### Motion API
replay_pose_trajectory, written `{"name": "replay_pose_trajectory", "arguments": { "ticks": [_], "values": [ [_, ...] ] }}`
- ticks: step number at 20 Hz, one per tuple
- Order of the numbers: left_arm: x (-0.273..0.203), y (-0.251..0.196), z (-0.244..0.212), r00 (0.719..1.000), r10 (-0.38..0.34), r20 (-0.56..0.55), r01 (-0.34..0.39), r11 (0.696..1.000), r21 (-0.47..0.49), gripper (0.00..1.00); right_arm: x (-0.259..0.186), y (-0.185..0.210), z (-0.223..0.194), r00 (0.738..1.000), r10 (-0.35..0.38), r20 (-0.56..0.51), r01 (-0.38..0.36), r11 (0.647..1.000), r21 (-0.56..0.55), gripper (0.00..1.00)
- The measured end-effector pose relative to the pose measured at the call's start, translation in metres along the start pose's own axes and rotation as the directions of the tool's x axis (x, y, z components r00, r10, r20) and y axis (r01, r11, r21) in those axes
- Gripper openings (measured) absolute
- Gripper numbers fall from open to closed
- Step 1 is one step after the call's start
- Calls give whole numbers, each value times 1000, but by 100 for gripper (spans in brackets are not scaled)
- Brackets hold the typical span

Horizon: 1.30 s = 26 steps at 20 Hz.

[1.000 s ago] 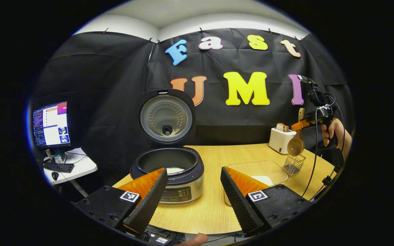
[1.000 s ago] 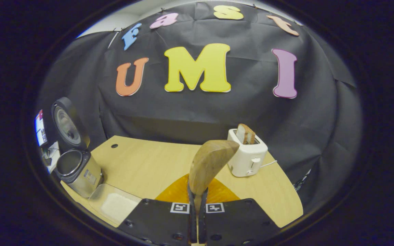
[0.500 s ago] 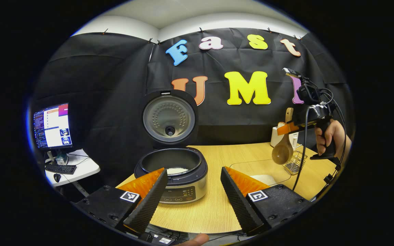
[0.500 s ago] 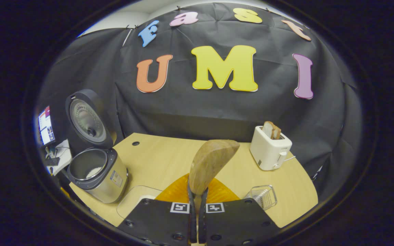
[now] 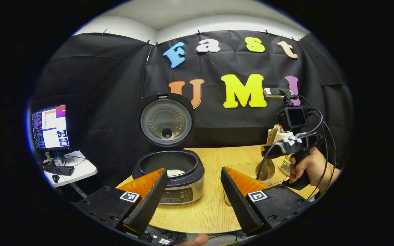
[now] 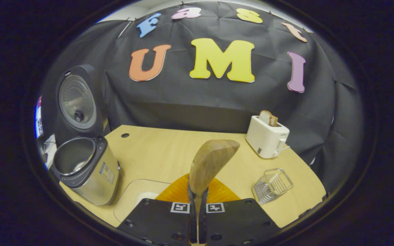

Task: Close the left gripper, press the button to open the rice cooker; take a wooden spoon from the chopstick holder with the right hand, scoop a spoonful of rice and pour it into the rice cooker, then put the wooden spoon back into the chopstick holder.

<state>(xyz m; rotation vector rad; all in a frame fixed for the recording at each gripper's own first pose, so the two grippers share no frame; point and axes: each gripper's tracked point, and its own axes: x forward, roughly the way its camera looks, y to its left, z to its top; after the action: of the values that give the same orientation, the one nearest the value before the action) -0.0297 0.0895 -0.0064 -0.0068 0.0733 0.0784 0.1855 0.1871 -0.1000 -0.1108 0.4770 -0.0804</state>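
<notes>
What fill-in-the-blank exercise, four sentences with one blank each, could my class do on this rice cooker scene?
1. The rice cooker has its lid ____.
2. The right gripper is shut on the wooden ____.
3. The left gripper has its two fingers ____.
4. A slice of bread sticks up from the white ____.

Missing words: open; spoon; apart; toaster
</notes>
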Motion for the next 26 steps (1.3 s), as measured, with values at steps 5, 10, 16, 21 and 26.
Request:
{"name": "replay_pose_trajectory", "arguments": {
  "ticks": [5,10,16,21,26],
  "values": [
    [3,10,-4,1000,19,-12,-19,1000,-17,99,19,-2,-19,995,-99,-14,99,995,-22,3],
    [3,10,-4,1000,14,-16,-14,1000,-13,99,24,5,-20,983,-183,25,185,979,-84,2],
    [2,10,-3,1000,0,-9,-1,1000,-23,99,28,39,-35,988,-147,-41,144,988,-51,2],
    [3,23,-6,1000,16,-21,-17,997,-69,99,21,54,-42,991,-120,-62,120,993,1,3],
    [4,28,-8,999,23,-27,-26,996,-88,99,13,70,-45,994,-58,-93,68,992,107,2]
  ]
}}
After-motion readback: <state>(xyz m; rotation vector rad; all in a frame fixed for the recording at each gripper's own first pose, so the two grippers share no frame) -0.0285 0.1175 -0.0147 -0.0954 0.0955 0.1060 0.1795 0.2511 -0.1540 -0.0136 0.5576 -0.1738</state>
